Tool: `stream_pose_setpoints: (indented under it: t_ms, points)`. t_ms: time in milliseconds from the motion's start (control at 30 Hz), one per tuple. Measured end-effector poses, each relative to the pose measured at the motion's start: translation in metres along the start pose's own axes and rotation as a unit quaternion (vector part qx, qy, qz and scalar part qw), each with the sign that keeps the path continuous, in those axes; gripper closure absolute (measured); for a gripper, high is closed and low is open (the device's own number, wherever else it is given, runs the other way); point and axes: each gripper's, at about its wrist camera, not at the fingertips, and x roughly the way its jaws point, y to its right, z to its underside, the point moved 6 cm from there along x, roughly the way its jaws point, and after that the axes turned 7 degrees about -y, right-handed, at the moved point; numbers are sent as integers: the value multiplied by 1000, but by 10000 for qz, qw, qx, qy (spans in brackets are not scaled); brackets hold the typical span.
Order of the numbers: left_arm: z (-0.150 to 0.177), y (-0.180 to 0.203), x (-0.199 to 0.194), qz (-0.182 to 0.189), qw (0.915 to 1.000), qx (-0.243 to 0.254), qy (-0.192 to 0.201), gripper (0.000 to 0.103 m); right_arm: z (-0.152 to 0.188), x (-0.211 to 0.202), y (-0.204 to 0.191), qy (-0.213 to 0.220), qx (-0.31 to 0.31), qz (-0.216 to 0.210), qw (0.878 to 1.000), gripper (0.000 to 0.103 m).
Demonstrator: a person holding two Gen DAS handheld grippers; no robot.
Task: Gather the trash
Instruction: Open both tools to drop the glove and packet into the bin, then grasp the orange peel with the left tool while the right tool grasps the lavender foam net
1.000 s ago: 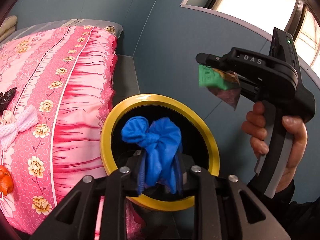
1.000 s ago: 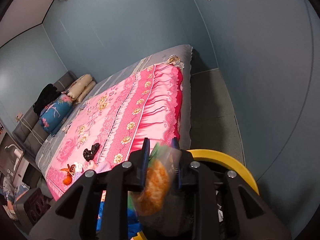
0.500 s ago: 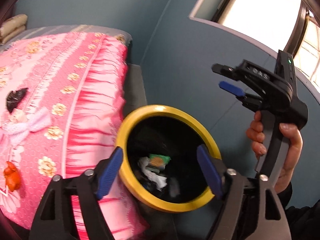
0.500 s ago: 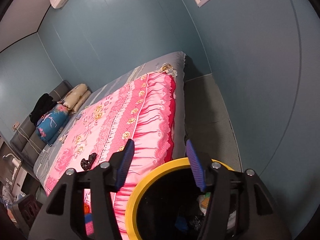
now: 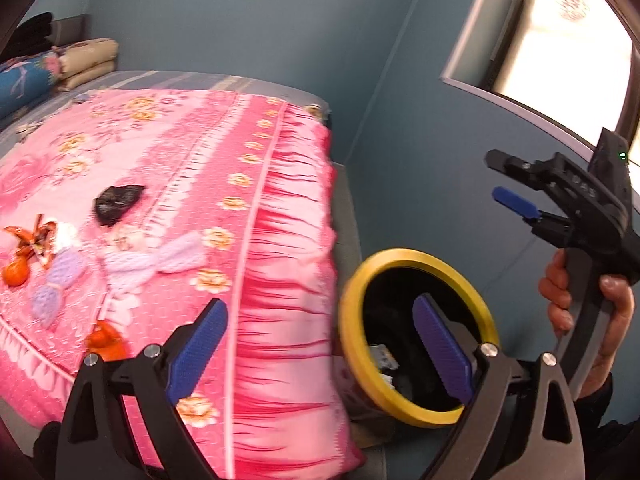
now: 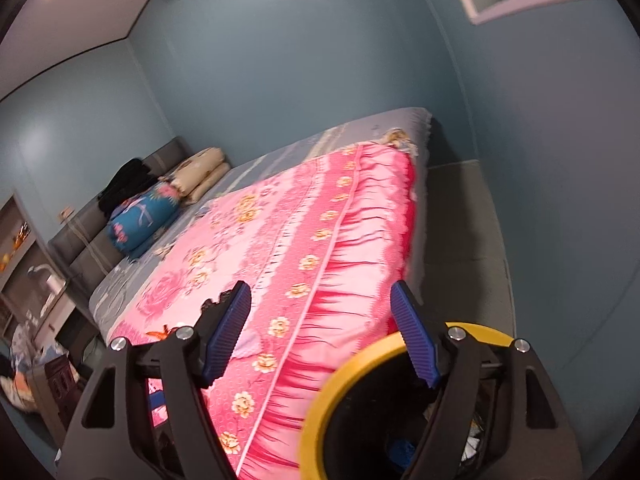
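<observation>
One pink floral bedspread (image 5: pixel 224 184) covers the bed between blue-grey walls (image 6: pixel 304 60).

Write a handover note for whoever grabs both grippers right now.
Left gripper: jaws opening, nothing between them.
Right gripper: jaws opening, nothing between them.
Yellow-rimmed trash bin stands on the floor beside the bed, with some trash already inside.
Left on the pink floral bedspread: black crumpled wrapper, orange wrappers, orange scrap near the edge.
Next, probably: pick those up and drop them in the bin.
</observation>
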Motion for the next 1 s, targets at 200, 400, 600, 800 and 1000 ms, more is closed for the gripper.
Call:
stream_pose_setpoints:
  t_ms: [200, 400, 600, 800, 1000]
  points:
    - [4, -43, -13, -356, 9989, -301, 82, 13, -1, 24, -47, -216, -362, -236, 9988, 33]
    - [13, -93, -20, -721, 9950, -684, 42, 13, 9, 61, -91, -605, -652, -406, 9952, 33]
    - [23, -131, -20, -925, 9908, -992, -26, 13, 23, 102, -127, -954, -862, -522, 9903, 33]
    - [31, -159, -13, -989, 9862, -1324, -122, 13, 40, 147, -154, -1308, -970, -558, 9851, 33]
    - [40, -179, 3, -1009, 9819, -1576, -305, 13, 56, 191, -166, -1667, -965, -458, 9802, 33]
